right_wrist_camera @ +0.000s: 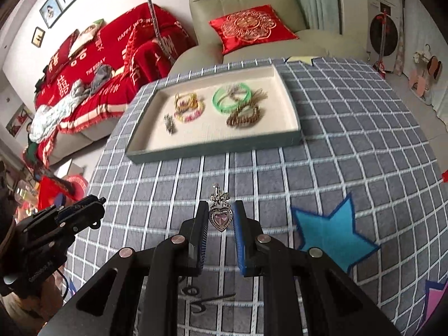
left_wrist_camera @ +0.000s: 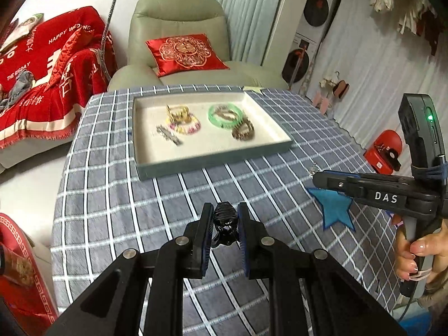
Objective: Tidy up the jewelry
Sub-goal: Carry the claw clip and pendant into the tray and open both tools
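Your left gripper (left_wrist_camera: 224,225) pinches a black hair clip (left_wrist_camera: 224,221) above the checked surface (left_wrist_camera: 168,196); your right gripper (right_wrist_camera: 221,218) pinches a heart pendant (right_wrist_camera: 220,217). The tray (right_wrist_camera: 212,145) ahead holds bracelets (right_wrist_camera: 231,98).

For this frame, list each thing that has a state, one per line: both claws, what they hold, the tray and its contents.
Left claw: shut on black hair clip, above the table.
Right claw: shut on heart pendant.
Tray: open, flat on the checked cloth.
Green bangle: lying in tray.
Brown bracelet: lying in tray, beside the bangle.
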The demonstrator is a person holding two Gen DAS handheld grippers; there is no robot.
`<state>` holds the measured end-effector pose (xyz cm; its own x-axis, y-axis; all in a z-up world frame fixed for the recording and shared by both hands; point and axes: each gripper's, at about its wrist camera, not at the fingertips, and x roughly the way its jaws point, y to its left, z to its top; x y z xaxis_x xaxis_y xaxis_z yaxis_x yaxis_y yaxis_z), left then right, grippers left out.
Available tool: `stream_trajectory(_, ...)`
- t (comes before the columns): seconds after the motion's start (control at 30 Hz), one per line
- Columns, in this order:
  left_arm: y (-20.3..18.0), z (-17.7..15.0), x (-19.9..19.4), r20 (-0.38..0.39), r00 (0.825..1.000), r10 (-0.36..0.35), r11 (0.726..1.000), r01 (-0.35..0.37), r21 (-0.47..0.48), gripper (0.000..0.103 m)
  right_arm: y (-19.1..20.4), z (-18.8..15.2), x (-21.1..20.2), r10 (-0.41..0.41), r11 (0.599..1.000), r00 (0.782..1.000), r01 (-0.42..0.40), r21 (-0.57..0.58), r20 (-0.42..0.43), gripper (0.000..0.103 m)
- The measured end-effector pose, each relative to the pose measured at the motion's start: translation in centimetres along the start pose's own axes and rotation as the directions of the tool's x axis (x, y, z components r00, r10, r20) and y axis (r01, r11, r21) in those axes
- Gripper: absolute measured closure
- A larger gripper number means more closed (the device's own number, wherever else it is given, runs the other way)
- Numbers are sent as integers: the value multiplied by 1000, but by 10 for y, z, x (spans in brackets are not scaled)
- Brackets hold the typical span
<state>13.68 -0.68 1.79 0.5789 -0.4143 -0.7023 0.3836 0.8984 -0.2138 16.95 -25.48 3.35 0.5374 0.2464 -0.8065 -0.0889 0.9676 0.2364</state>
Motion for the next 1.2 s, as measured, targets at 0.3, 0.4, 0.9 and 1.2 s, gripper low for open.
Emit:
stream_trajectory(0.3,14,42,12,42,999,17,1000,-16,-17,70,-6,47,3,10,1000,999,-11,27,47,84)
stream_trajectory(0.4,19,57,19,47,999,22,999,-21,-28,70,-10,63,10,15,999,999,-17,44,45,84)
stream_trajectory(0.9,33,103,88,-13,998,61,998,-61,-20,70,-19,107,66,-26,999,1000,27,39,-17,84)
stream_trajectory(1.2,29,108,141,-88,993,82,997,-82,5,70,-37,109,109,-87,995,991,90,29,-105,84)
